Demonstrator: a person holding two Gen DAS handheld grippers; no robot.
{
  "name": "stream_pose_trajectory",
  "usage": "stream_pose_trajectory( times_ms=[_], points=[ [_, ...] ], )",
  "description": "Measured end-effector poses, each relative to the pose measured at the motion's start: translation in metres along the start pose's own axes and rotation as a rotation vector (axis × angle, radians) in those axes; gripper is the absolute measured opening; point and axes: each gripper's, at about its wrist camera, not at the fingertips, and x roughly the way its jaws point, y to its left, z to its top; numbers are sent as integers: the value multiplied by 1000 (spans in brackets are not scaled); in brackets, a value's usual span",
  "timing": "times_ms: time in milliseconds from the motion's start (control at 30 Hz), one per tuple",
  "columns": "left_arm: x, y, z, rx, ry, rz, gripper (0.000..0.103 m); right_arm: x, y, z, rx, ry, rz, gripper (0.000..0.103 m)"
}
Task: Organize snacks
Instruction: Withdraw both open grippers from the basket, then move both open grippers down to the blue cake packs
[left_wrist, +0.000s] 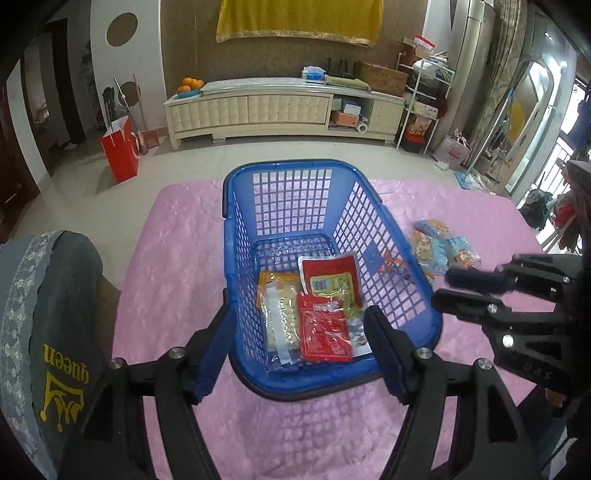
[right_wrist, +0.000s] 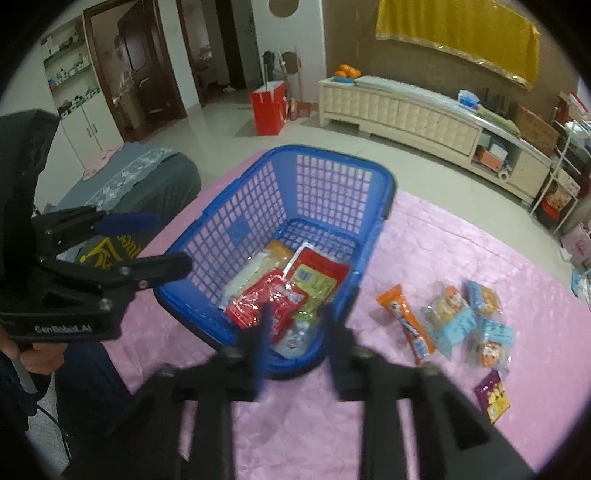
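A blue plastic basket (left_wrist: 236, 258) (right_wrist: 373, 236) stands on the pink tablecloth (left_wrist: 166, 266). Inside lie a red packet (left_wrist: 323, 328) (right_wrist: 266, 306), a red-and-green packet (left_wrist: 332, 280) (right_wrist: 317, 280) and a pale yellow packet (left_wrist: 280, 314) (right_wrist: 251, 269). My left gripper (left_wrist: 299, 350) (right_wrist: 162, 240) is open and empty at the basket's near rim. My right gripper (right_wrist: 295, 317) (left_wrist: 443, 288) is open and empty, over the basket's near right corner. Loose snacks lie on the cloth to the right: an orange stick pack (right_wrist: 406, 325), several light-blue packs (right_wrist: 458, 317) (left_wrist: 439, 247) and a purple packet (right_wrist: 493, 397).
A grey cushioned seat (left_wrist: 48, 325) (right_wrist: 147, 177) sits left of the table. Beyond the table are a tiled floor, a red paper bag (left_wrist: 120, 149) (right_wrist: 269, 107), a cream TV cabinet (left_wrist: 280, 110) (right_wrist: 424, 114) and cluttered shelves at the right.
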Motion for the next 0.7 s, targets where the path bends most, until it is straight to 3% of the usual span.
stream_pose_trajectory(
  times_ms=[33,100,433,700],
  points=[
    [-3,-3,-1,3,-4,0,69,-6,-3,-2,9,-16,-6,63],
    [-11,-11,-2,16,-11,0,69,-21,-8,-6,28,-55,-18,67],
    [-34,-72,-1,88,-50,-38,69,-73,-44,-30,64,-101,-88,71],
    [-23,-128,3,160,-46,-80,74,-93,-92,-60,136,-107,-171,79]
  ],
)
